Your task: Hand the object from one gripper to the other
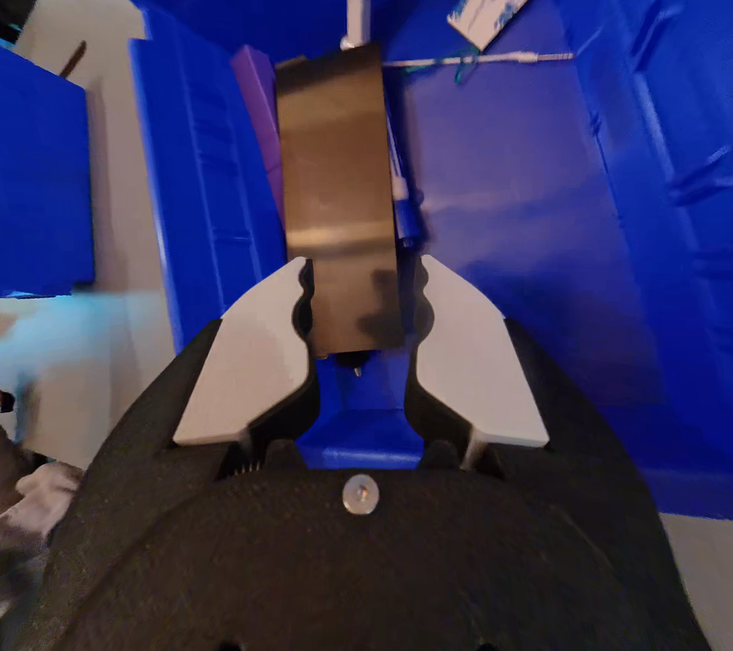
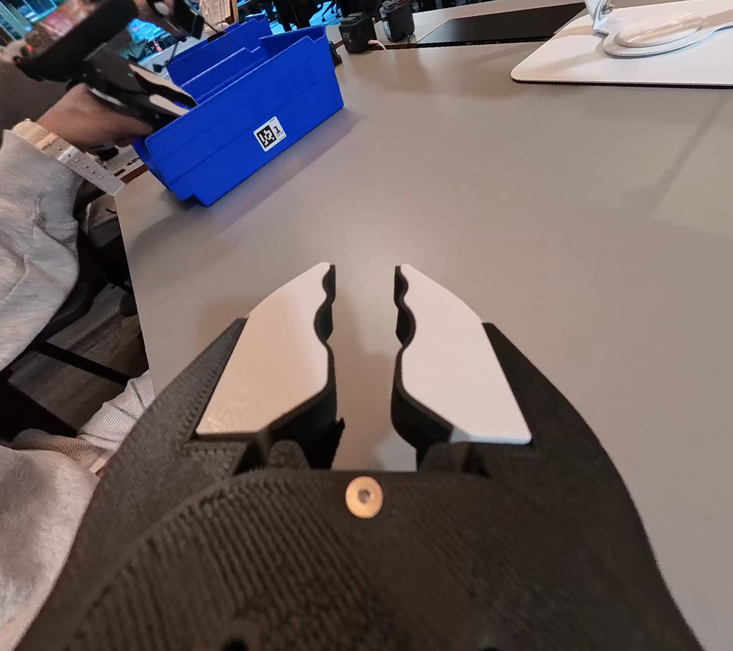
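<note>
Dark tape roll (image 1: 337, 196) sits pinched edge-on in the left claw (image 1: 361, 299) over the blue bin (image 1: 515, 176); right claw (image 2: 364, 299), spread and empty, waits well apart over the desk (image 2: 515, 215).

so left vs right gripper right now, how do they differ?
Load: the left gripper has a dark flat object between its fingers, though a gap shows on one side; the right gripper has nothing between its fingers.
Place: the left gripper reaches into the blue bin; the right gripper hangs over bare grey table, well apart from the bin.
Shared: white fingers with wavy black pads on a black body, jaws parted.
</note>
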The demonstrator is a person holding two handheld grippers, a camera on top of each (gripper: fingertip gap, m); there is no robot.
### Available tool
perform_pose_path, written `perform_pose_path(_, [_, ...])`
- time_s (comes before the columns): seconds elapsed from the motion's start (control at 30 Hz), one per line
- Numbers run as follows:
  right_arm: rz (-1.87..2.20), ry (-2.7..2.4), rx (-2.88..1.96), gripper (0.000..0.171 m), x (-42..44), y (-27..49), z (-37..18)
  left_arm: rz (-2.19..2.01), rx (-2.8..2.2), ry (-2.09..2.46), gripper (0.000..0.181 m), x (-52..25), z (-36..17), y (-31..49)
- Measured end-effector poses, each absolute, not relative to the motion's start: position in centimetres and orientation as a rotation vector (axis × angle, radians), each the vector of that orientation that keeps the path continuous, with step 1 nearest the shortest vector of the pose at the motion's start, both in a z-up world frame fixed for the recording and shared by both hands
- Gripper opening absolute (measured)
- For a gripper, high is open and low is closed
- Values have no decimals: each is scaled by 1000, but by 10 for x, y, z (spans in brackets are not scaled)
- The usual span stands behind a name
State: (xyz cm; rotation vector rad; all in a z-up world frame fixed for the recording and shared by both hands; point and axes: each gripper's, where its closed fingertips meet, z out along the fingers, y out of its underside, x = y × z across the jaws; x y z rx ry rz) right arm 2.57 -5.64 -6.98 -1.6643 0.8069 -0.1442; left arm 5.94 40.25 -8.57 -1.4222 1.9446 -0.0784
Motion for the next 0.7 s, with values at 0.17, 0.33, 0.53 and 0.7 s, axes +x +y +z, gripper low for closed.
perform_pose_path(0.17, [-160,789,-1688,28,23,-55,-71,120,-1454,2076,52,47,-116,398])
perform_pose_path(0.33, [-156,786,-1687,28,23,-55,-70,344,-1396,2054,56,42,-125,415])
perform_pose_path(0.53, [-136,798,-1670,28,24,-57,-70,378,-1355,1973,51,49,-124,428])
perform_pose_path(0.7, [-127,805,-1658,28,25,-58,-69,330,-1347,1986,29,52,-124,423])
